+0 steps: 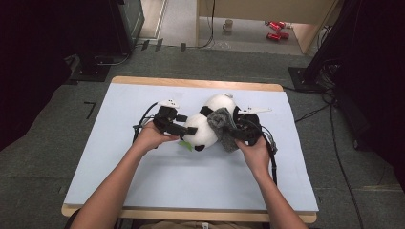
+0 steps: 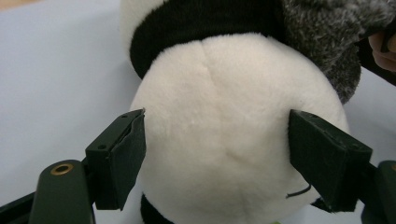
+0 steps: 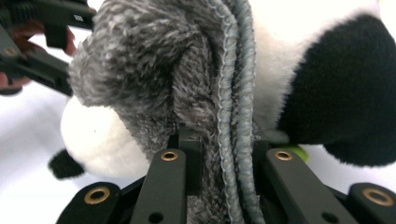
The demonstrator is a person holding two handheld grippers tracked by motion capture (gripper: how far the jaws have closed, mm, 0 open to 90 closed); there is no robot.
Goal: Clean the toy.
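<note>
sock on panda, panda on table

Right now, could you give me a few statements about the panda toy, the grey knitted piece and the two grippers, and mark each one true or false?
1. The right gripper is shut on the grey knitted piece. True.
2. The left gripper is clamped on the plush panda. False: its jaws stand apart on either side of the panda's white rounded part, not squeezing it.
3. The panda lies on a light blue mat. True.
4. The grey knitted piece lies flat on the mat, away from the panda. False: it rests against the panda, pinched by the right gripper.
5. Red items lie on the floor beyond the table. True.
</note>
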